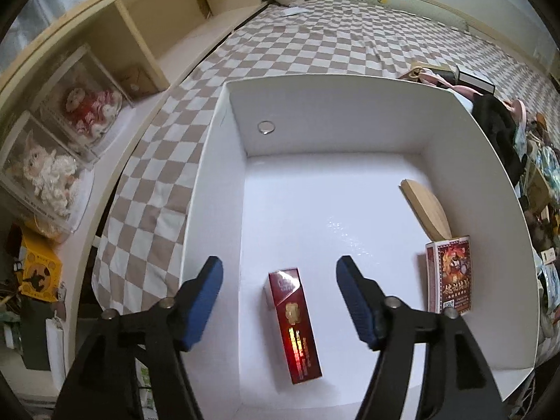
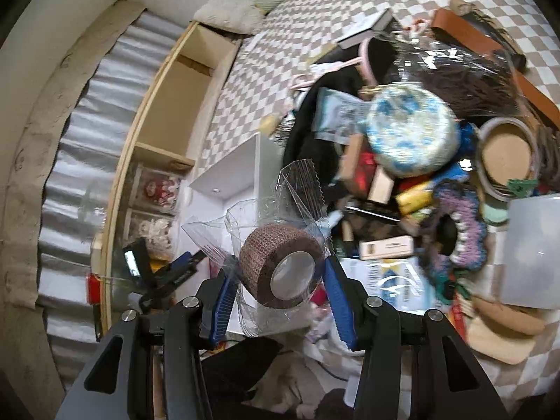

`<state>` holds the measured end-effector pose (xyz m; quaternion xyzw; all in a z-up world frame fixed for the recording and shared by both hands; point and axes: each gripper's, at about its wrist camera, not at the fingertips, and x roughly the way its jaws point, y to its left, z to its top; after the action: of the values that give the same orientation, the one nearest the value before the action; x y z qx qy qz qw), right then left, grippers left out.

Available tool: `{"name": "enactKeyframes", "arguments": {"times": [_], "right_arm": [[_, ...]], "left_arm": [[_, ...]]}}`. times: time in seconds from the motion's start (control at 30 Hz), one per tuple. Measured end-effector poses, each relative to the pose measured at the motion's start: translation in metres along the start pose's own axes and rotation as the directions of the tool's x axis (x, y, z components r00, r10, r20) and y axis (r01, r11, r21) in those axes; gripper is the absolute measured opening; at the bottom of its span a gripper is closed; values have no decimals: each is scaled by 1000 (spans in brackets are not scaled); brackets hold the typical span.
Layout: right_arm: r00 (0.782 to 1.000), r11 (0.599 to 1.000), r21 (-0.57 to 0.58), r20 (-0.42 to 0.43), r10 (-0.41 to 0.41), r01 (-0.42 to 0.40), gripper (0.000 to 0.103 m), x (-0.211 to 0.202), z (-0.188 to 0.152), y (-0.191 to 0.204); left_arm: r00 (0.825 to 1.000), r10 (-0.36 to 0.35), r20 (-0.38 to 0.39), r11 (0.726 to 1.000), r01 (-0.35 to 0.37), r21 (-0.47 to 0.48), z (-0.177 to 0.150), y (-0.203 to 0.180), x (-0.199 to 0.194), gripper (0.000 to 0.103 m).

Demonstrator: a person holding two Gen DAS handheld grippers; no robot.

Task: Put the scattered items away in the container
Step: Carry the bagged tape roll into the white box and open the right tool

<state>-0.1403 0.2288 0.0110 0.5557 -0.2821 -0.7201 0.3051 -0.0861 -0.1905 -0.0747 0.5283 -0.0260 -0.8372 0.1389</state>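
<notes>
While the right gripper [image 2: 280, 276] holds a brown bandage roll [image 2: 281, 266] in clear wrapping between its jaws, the left gripper [image 1: 280, 297] hangs over the white box [image 1: 490, 161] with its jaws wide apart and nothing between them. The box stands on the bed [image 1: 297, 45] with the checked cover.

I judge the task is at an early stage. Three things lie inside the box: one red carton [image 1: 295, 325] on the floor of it, directly under the left jaws; one card pack [image 1: 449, 274] leaning at the right wall; and one wooden piece [image 1: 425, 208] just behind the pack. A small metal ring [image 1: 266, 127] sits in the far wall, probably a part of the box.

Much is left. In the right wrist view the pile [image 2: 420, 147] beside the box is still large: one blue-patterned round pad [image 2: 411, 131], one tape ring [image 2: 507, 155], one crochet piece [image 2: 455, 231], one small white box [image 2: 385, 247], and many others too tangled to count. The roll is in the air, near the box corner but not yet over it.
</notes>
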Motion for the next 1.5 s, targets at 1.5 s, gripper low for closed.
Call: {"name": "enactKeyframes", "arguments": {"times": [1.5], "right_arm": [[972, 929, -354, -156, -175, 110, 60, 162, -51, 84]], "left_arm": [[999, -30, 24, 999, 29, 30, -2, -16, -14, 70]]}}
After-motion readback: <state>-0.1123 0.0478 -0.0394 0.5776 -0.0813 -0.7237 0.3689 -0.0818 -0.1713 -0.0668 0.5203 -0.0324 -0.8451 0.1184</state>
